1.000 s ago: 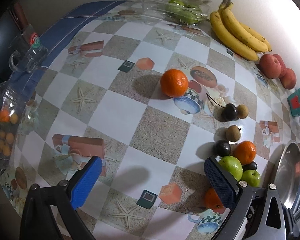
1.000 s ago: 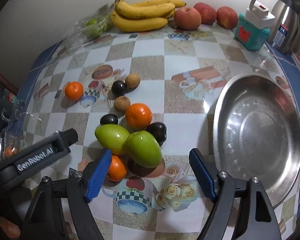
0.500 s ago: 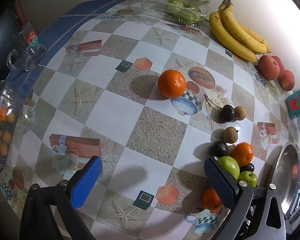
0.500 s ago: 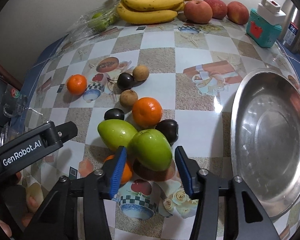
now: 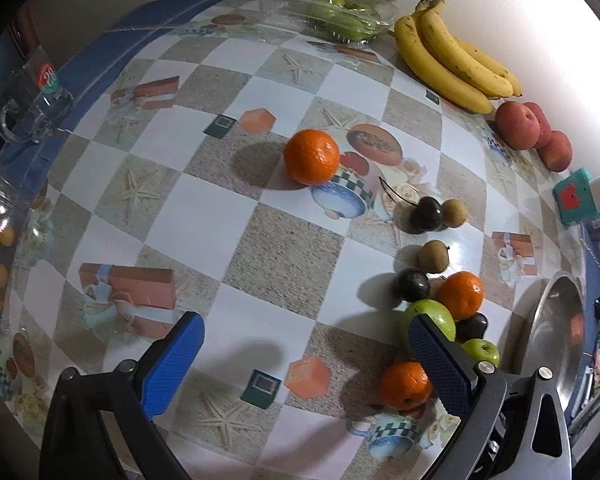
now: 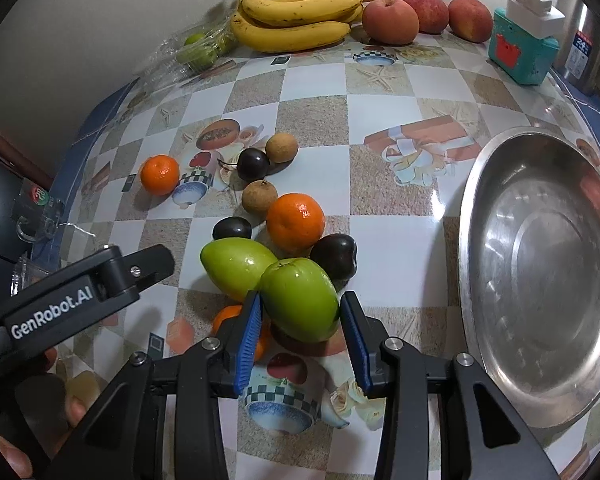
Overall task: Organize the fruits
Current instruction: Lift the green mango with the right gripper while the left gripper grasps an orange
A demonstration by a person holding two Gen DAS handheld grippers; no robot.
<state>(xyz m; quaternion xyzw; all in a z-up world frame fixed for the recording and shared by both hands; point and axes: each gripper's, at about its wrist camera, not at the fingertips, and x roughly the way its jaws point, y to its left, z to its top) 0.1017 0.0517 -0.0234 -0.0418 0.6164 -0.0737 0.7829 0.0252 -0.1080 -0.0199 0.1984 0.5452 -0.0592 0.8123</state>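
— Two green mangoes (image 6: 240, 266) are seen side by side on the counter (image 6: 396, 216); which one is held?

— The nearer green mango (image 6: 300, 300) is flanked by the right gripper (image 6: 302, 338), its blue jaws narrowed to either side of the fruit; firm contact cannot be told.

— And the left gripper (image 5: 300, 360)?

— Its jaws are spread wide, with nothing held, above the checkered cloth.

— What is placed nearby?

— A tangerine (image 6: 296, 222) and a dark plum (image 6: 334, 256) are found just behind the mangoes; a steel bowl (image 6: 540, 272) is set to the right.
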